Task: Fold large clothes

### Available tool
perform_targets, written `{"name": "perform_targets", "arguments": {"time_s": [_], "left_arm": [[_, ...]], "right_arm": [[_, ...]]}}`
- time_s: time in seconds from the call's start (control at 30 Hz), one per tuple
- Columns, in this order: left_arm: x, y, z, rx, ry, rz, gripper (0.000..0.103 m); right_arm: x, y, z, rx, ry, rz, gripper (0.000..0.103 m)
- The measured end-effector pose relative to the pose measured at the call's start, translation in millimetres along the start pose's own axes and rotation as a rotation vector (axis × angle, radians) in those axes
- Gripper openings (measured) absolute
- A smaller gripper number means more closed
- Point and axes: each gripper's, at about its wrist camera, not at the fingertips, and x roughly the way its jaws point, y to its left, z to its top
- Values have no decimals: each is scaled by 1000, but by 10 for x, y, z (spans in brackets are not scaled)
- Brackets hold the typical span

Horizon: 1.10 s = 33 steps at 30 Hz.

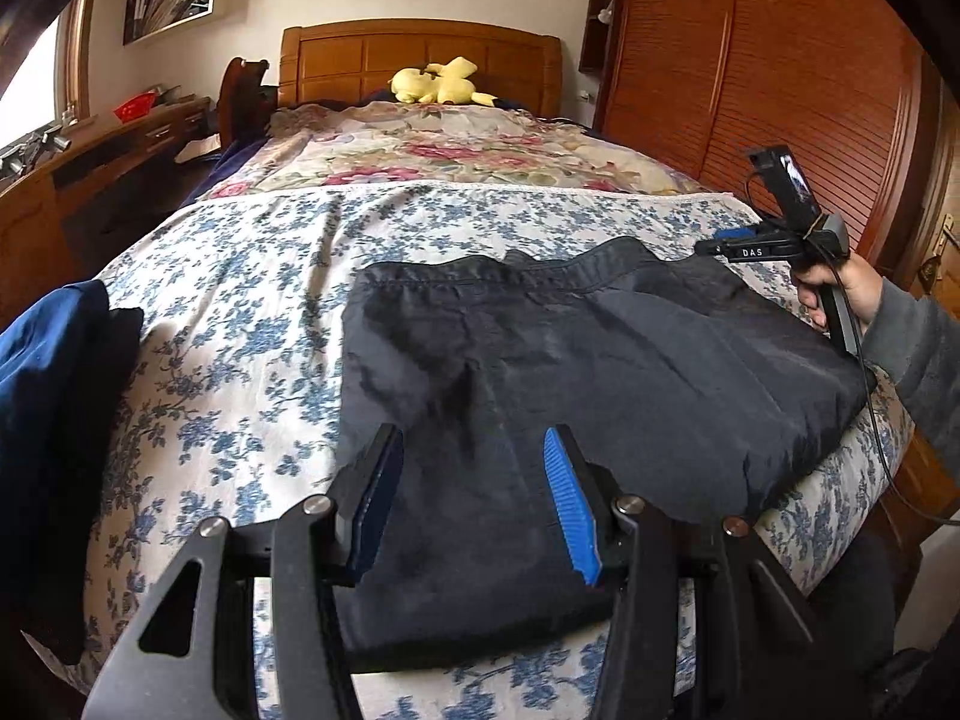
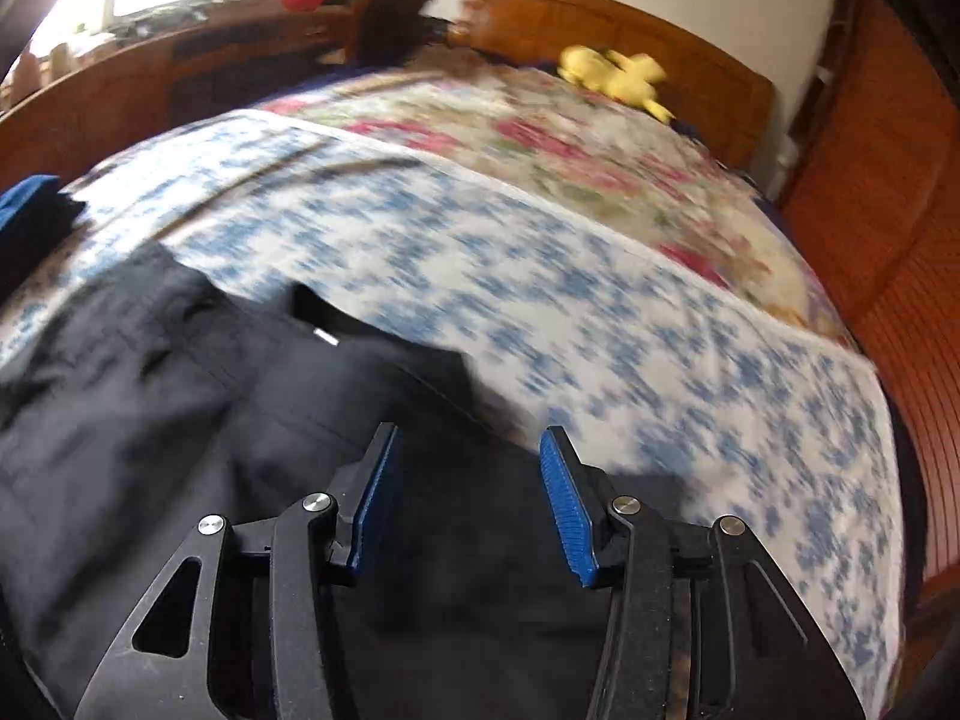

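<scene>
A dark grey garment [image 1: 570,360] lies folded on the blue-flowered bedspread [image 1: 252,276], near the bed's foot. My left gripper [image 1: 471,450] is open and empty, just above the garment's near edge. My right gripper [image 1: 708,249] shows in the left wrist view at the garment's far right corner, held by a hand. In the right wrist view the right gripper [image 2: 465,444] is open and empty above the same garment [image 2: 180,396]; that view is motion-blurred.
A dark blue garment [image 1: 48,396] lies at the bed's left edge. A yellow plush toy [image 1: 438,81] sits by the wooden headboard [image 1: 420,54]. A wooden wardrobe [image 1: 780,90] stands right; a desk [image 1: 90,180] stands left.
</scene>
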Motion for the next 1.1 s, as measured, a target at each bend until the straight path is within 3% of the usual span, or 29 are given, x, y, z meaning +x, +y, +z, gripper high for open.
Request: {"name": "perform_targets", "arguments": {"time_s": [0.3, 0.5, 0.53, 0.57, 0.6, 0.67, 0.8, 1.0, 1.1], "left_arm": [[34, -217, 72, 24, 18, -3, 48], [121, -311, 100, 38, 41, -3, 48], [141, -332, 104, 42, 46, -3, 48], [160, -358, 106, 44, 50, -2, 48], [174, -379, 111, 47, 54, -2, 48], [203, -430, 113, 55, 60, -1, 48], [271, -527, 143, 62, 70, -6, 48], [342, -754, 195, 82, 74, -20, 48], [369, -878, 208, 94, 74, -28, 48]], "right_arm": [[241, -813, -417, 187, 103, -17, 49], [479, -1032, -547, 298, 165, 90, 49], [496, -1048, -550, 307, 166, 111, 44], [505, -1050, -553, 315, 160, 155, 17], [504, -1032, -539, 298, 151, 192, 8], [390, -964, -481, 223, 80, 163, 6], [136, -1079, -391, 258, -30, 37, 5], [145, -1099, -435, 234, 25, -12, 7], [-15, -1109, -516, 228, 18, 4, 18]]}}
